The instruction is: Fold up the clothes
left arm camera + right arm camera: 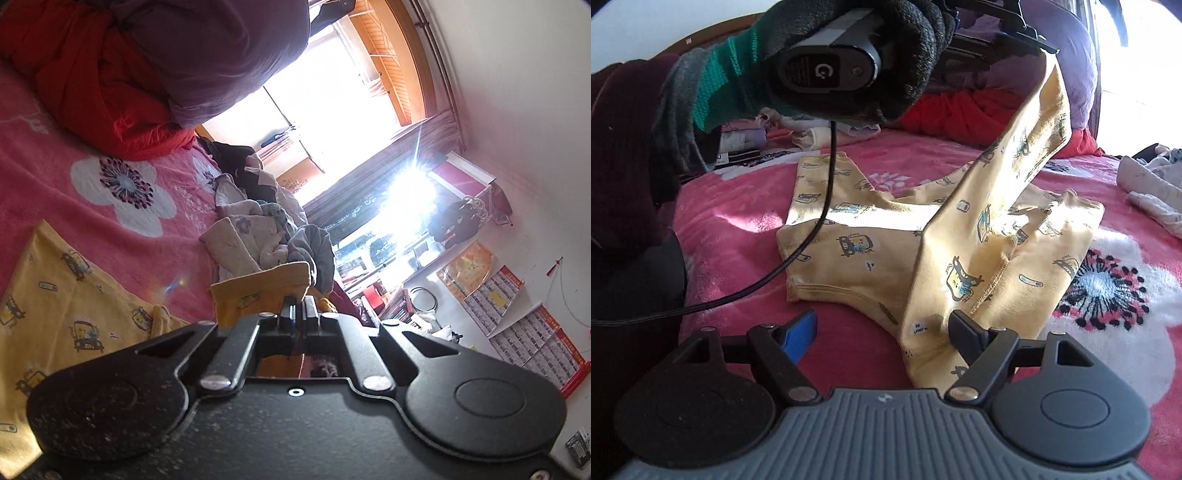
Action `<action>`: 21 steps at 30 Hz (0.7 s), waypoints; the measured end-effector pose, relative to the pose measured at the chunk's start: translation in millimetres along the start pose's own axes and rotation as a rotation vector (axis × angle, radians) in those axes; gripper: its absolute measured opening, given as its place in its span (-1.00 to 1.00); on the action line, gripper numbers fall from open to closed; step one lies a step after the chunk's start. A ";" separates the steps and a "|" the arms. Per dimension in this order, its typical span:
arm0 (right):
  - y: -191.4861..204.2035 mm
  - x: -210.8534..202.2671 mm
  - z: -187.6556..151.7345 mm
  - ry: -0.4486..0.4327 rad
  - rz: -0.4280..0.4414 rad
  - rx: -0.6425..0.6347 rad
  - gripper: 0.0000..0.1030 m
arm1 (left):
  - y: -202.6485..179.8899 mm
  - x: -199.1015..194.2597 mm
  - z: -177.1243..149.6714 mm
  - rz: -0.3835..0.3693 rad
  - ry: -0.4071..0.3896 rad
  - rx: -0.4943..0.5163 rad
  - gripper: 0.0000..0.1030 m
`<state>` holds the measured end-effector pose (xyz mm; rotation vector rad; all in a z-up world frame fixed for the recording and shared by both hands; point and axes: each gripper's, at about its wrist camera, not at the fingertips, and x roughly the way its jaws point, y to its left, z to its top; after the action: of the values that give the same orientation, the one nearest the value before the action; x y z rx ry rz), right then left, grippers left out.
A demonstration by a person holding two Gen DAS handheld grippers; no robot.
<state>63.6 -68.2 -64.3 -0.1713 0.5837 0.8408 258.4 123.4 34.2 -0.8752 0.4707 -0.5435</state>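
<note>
Garment: yellow trousers (960, 258) with a small car print, lying on the pink flowered blanket (746, 229) of a bed; one leg lifted.
Long axis: the flat leg runs from the waist toward 11 o'clock in the right wrist view; the raised leg (1027, 147) climbs toward 1 o'clock, its cuff uppermost.
Left gripper (300, 304): fingers closed tight on the cuff (266, 288) of the raised leg; a gloved hand (849, 62) holds this tool at 12 o'clock in the right wrist view.
Right gripper (882, 332): fingers wide apart, holding nothing; the black finger (966, 332) is at the trousers' near edge, the blue-tipped one (799, 336) over bare blanket.
Cable (812, 229): black, hangs from the left tool and crosses the flat leg toward 8 o'clock.
Surroundings: red bedding (964, 110) and a purple bundle (1067, 48) at 12 to 1 o'clock; a heap of pale unfolded clothes (258, 229) at the blanket's edge; small folded stacks (746, 144) at 10 o'clock.
Background: bright window (332, 110), wall calendars (495, 299).
</note>
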 end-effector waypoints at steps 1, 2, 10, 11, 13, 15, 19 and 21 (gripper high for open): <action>-2.4 -1.6 -0.4 -0.002 0.008 0.016 0.51 | 1.8 7.7 -0.6 0.010 0.007 0.006 -0.98; -3.5 -3.5 -1.1 -0.004 0.014 0.029 0.51 | 4.5 15.4 -1.5 0.021 0.015 0.011 -0.98; -6.0 -13.0 -0.2 0.001 0.053 0.059 0.51 | 18.0 51.9 -11.0 0.143 0.059 0.123 -0.98; -5.6 -14.2 0.2 0.005 0.059 0.061 0.51 | 19.6 54.3 -11.9 0.151 0.063 0.128 -0.98; -6.3 -16.5 1.0 0.015 0.070 0.067 0.51 | 20.5 60.2 -14.6 0.174 0.072 0.154 -0.98; -8.6 -20.2 0.5 0.018 0.079 0.080 0.51 | 20.4 65.8 -17.0 0.200 0.082 0.182 -0.98; -12.2 -28.3 -1.4 0.021 0.088 0.107 0.51 | 22.8 77.9 -21.9 0.230 0.105 0.206 -0.98; -14.4 -32.7 -2.6 0.022 0.088 0.121 0.51 | 24.0 84.0 -24.3 0.245 0.117 0.218 -0.98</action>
<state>56.1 -100.0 -49.7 -0.0444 0.6645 0.8871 314.6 69.7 -12.6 -0.5692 0.6036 -0.4129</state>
